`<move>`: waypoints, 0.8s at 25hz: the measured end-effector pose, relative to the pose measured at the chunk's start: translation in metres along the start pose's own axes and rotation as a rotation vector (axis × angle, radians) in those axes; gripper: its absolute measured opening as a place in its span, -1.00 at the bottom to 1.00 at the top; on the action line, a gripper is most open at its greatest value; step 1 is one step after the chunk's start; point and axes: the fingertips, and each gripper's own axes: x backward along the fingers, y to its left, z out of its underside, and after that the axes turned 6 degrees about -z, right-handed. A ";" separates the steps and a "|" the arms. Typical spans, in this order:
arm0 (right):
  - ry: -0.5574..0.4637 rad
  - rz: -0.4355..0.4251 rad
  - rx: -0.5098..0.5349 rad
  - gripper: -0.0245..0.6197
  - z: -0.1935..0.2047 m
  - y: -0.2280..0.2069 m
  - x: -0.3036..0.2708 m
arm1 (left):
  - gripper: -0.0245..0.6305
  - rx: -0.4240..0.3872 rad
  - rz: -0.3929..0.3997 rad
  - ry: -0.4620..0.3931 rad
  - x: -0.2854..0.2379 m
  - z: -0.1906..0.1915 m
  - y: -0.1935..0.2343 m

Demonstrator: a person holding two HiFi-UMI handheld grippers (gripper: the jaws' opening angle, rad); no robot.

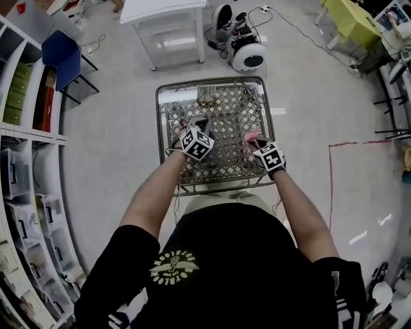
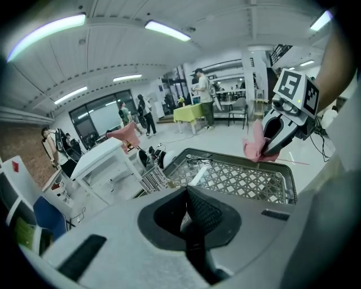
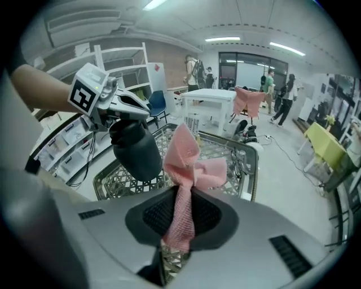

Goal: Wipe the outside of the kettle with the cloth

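Observation:
A dark kettle [image 3: 135, 149] hangs in the air above the wire-mesh table [image 1: 160, 128], with my left gripper [image 3: 137, 109] shut on its top. In the head view the kettle [image 1: 200, 122] only peeks out beyond that gripper [image 1: 199, 128]. The left gripper view shows its jaws [image 2: 194, 217] closed together and the kettle hidden below them. My right gripper [image 1: 257, 140] is shut on a pink cloth [image 3: 186, 163], which sticks up bunched from between the jaws. The cloth [image 2: 255, 145] is held just to the right of the kettle, apart from it.
The mesh table has a raised metal rim [image 3: 254, 163]. A white table [image 1: 167, 13] and a round white machine [image 1: 247, 54] stand beyond it. A blue chair [image 1: 61, 58] and shelves [image 1: 26, 193] line the left side. Several people stand far off.

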 end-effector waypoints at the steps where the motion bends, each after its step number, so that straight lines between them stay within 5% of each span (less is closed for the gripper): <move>1: -0.008 -0.013 0.025 -0.82 -0.003 -0.001 -0.002 | -0.91 0.004 0.002 0.004 -0.001 0.000 0.002; 3: 0.005 -0.044 0.062 -0.76 -0.005 0.002 -0.006 | -0.91 -0.001 0.014 0.011 0.000 0.003 0.002; 7: 0.032 -0.096 0.119 -0.31 -0.009 0.001 -0.006 | -0.91 -0.024 0.027 -0.014 0.008 -0.004 -0.002; 11: 0.002 -0.118 0.158 -0.27 -0.021 0.001 -0.001 | -0.91 0.147 -0.150 -0.152 0.045 -0.024 0.023; 15: -0.092 -0.139 0.137 -0.26 -0.040 0.004 0.018 | -0.91 0.428 -0.302 -0.316 0.116 -0.039 0.038; 20: -0.305 -0.150 0.122 -0.35 -0.084 0.016 0.064 | -0.91 0.524 -0.380 -0.440 0.189 -0.051 0.037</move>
